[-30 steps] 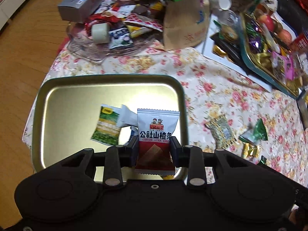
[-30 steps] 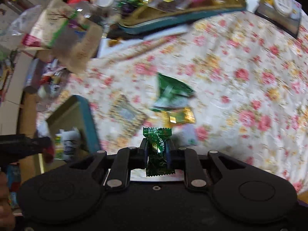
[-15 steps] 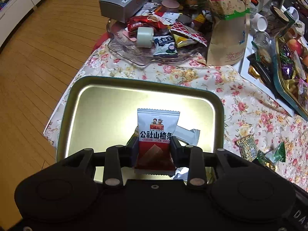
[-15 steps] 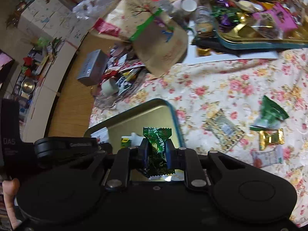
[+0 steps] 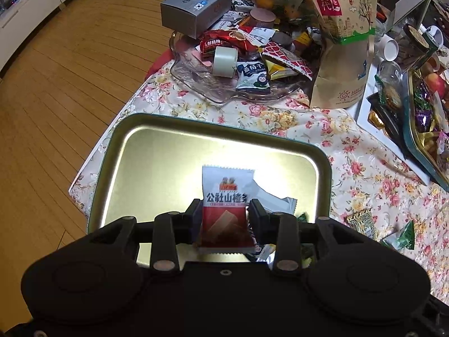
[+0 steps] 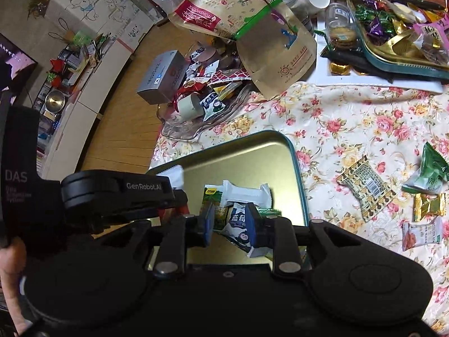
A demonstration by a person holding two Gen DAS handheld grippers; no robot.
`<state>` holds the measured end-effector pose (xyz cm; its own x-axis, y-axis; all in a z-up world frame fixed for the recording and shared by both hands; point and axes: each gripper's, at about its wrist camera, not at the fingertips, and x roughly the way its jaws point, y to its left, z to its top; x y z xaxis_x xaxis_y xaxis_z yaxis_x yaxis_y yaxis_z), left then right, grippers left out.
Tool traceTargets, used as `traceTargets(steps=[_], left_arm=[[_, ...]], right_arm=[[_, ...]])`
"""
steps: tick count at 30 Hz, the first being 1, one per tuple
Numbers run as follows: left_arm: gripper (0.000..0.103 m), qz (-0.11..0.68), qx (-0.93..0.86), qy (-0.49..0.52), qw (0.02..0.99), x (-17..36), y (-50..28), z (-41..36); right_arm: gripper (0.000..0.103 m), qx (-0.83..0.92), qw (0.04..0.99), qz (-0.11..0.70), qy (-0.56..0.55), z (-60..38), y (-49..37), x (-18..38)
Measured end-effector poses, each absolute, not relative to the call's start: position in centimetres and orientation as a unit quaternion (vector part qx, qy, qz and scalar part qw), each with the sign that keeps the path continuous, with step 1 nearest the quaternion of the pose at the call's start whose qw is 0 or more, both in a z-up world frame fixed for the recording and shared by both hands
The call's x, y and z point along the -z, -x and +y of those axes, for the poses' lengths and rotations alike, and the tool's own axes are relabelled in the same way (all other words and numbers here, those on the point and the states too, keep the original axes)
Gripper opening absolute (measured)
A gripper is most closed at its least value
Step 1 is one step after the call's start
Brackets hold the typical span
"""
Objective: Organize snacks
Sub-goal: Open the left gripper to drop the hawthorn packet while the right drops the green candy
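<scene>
A gold tin tray (image 5: 168, 146) with a teal rim (image 6: 294, 163) lies on the flowered cloth. My left gripper (image 5: 224, 214) hangs over it with its jaws opening. The red and white hawthorn packet (image 5: 227, 196) between them looks blurred and tilted, slipping loose. My right gripper (image 6: 230, 224) is over the tray's near end, its jaws opening with nothing gripped. The green candy (image 6: 269, 211) lies just past its right finger. Below it, a blue and white packet (image 6: 238, 226), a green and yellow packet (image 6: 212, 196) and a white packet (image 6: 247, 192) lie in the tray.
A glass dish (image 5: 196, 84) piled with snacks, a grey box (image 5: 193, 2) and a tall paper bag (image 5: 345, 56) stand beyond the tray. A second tray (image 6: 393, 56) of candies sits far right. Loose packets (image 6: 367, 188) lie on the cloth. The wooden floor is left of the table edge.
The right gripper swung from the cloth to over the tray and let the green candy go. The left gripper's jaws widened, and the hawthorn packet sags between them.
</scene>
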<state>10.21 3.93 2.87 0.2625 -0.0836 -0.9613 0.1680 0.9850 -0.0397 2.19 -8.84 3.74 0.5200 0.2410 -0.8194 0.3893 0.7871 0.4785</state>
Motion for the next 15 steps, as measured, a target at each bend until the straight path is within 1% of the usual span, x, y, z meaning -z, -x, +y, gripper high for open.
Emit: traceTargets(steps=[11,15], left_arm=[[0.047,0.601,0.107,-0.053,0.790,-2.9,-9.4,2.5],[0.046,0.605,0.134,-0.064,0.783,-2.7,-8.7,1.3]], right_arm=[[0.028,0.055,0.809,0.492,-0.319,-9.4,-2.0,-3.4],[0.033,0.073,0.806,0.501,-0.306,-10.4,-1.2,-2.9]])
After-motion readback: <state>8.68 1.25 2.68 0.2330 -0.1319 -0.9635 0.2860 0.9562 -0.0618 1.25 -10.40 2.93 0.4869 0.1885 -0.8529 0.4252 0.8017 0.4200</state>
